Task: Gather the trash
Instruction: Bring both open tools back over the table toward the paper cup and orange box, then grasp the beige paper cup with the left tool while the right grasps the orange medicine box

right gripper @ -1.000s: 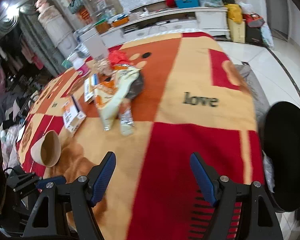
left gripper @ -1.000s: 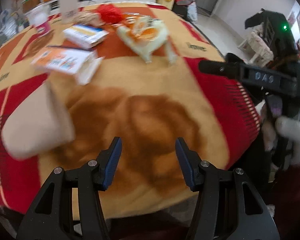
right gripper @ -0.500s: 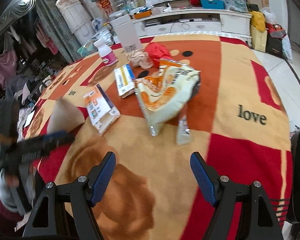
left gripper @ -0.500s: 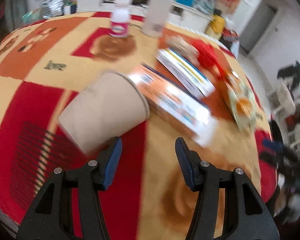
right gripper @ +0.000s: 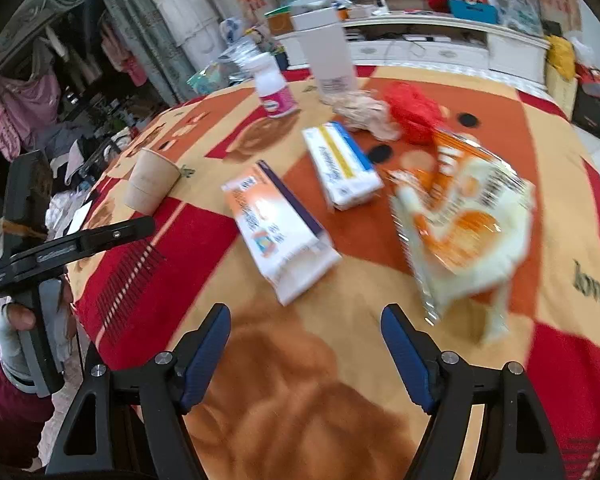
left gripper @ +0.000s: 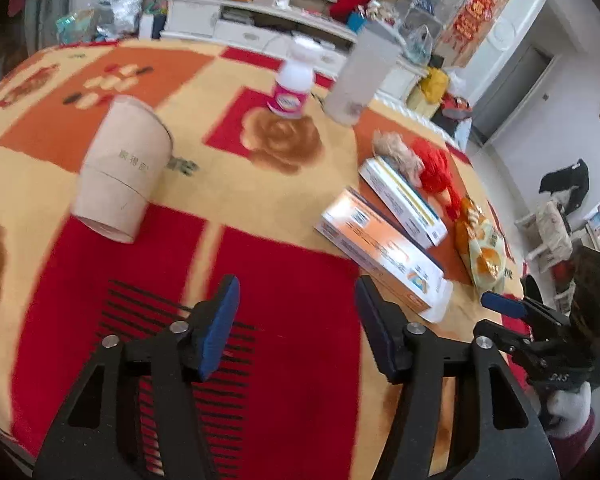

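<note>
Trash lies on a blanket-covered table (left gripper: 276, 264). A brown paper cup (left gripper: 124, 172) lies on its side at the left, also in the right wrist view (right gripper: 150, 182). An orange-white box (left gripper: 384, 252) (right gripper: 280, 228), a blue-yellow box (left gripper: 404, 202) (right gripper: 342, 164), a crumpled tissue (right gripper: 364, 114), a red wad (right gripper: 414, 110) and a snack bag (right gripper: 464, 224) lie toward the right. My left gripper (left gripper: 298, 326) is open and empty over the near edge. My right gripper (right gripper: 306, 354) is open and empty, short of the orange box.
A pink-labelled white bottle (left gripper: 296, 84) and a tall white container (left gripper: 364, 76) stand at the table's far side. A white cabinet (left gripper: 252, 28) with clutter runs behind. Clothes hang at the left in the right wrist view (right gripper: 28, 108).
Both grippers swung left across the table. The left view turned from the snack bag toward the cup and bottle. The right view moved closer to the boxes. Both jaws stayed open.
</note>
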The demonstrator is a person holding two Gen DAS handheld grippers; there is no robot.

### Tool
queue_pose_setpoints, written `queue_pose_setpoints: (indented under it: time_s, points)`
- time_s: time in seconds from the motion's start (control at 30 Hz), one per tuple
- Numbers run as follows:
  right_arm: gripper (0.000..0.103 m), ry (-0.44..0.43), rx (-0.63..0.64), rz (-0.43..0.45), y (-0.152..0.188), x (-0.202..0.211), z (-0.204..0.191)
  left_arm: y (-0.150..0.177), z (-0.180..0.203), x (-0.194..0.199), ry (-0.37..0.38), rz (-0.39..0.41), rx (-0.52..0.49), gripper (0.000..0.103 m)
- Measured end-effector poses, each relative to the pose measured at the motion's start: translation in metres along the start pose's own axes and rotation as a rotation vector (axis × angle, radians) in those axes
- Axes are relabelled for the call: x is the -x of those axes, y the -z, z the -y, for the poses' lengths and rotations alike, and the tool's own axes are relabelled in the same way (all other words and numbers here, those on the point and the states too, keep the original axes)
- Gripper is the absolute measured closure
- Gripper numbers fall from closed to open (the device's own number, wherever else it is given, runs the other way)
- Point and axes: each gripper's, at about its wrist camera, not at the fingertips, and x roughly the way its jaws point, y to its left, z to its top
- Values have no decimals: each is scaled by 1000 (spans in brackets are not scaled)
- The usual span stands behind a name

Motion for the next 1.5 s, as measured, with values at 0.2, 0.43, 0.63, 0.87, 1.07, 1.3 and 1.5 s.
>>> queue_pose_setpoints:
  time_s: [0.2, 0.43, 0.63, 0.87, 1.07, 1.3, 1.5]
  points:
    - [23, -11, 65, -17, -29, -30, -24, -15, -51, 23, -31, 79, 89, 40]
    - [23, 30, 132, -49, -55, -67, -38, -23, -108, 48, -92, 154, 174, 38]
    - [22, 84, 172, -69, -67, -89, -45, -51, -152, 62, -103, 214, 196, 26]
    - [22, 99, 171, -106, -66, -105, -47, -61, -140, 18, -76, 83, 92, 26]
    - [19, 128, 200, -120, -63, -119, -53, -69, -141, -20, -167, 28, 63, 26]
    - [3, 164, 242, -107, -58, -128, -64, -70, -149, -46, -200, -21, 66, 27]
    - [43, 179, 249, -75, -57, -119, -63, -54, -142, -35, -128, 8, 118, 34]
